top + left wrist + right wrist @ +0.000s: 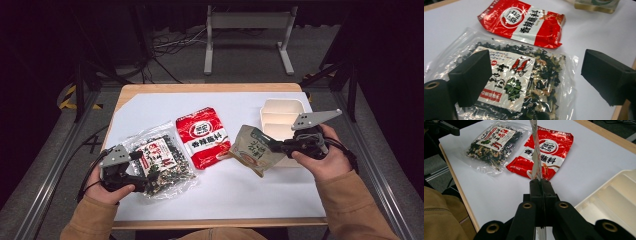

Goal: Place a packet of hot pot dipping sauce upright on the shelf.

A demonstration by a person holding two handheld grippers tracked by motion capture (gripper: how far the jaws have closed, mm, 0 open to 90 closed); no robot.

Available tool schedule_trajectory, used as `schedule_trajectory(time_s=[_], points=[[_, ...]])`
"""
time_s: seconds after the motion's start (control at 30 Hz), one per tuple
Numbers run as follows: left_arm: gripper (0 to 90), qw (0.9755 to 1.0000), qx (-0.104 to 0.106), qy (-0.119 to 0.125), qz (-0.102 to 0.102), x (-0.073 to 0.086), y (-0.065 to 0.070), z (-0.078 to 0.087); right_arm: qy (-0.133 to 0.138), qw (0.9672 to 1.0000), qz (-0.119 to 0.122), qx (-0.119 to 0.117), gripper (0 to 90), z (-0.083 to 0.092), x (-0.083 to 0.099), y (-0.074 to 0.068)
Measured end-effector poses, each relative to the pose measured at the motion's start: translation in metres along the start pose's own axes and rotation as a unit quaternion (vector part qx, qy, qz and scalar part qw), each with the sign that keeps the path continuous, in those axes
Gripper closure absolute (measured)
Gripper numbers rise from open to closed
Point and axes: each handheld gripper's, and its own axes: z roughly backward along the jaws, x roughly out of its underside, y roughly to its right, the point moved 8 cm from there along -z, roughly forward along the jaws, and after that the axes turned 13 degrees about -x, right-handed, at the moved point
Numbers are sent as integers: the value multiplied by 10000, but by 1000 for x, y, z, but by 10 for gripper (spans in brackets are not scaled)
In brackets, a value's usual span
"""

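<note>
A clear bag of dark dried seaweed mix (160,160) lies at the front left of the white sheet. My left gripper (142,172) hovers over its near end, open. In the left gripper view its jaws stand wide apart on either side of the bag (506,75), with no pad pressing it. A red seasoning packet (202,136) lies flat in the middle. My right gripper (277,146) is shut on the edge of a tan and green pouch (254,149), which it holds above the table. In the right gripper view the pouch (536,152) rises edge-on from the shut right gripper (540,183).
A white compartment tray (282,112) stands at the right, just behind the right hand; its rim (614,197) lies close to the right gripper. The wooden table edge (210,222) runs along the front. A metal frame stands on the floor beyond the table.
</note>
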Motion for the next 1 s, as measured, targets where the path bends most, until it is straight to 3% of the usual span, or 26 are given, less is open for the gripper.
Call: schedule_trajectory(time_s=[0.6, 1.0], points=[[83, 9997, -164, -10, 164, 8, -10, 7, -150, 9991, 387, 109, 898, 27, -36, 19], [83, 9996, -252, -9, 136, 11, -18, 9, -152, 9966, 657, 483, 898, 34, -55, 32]])
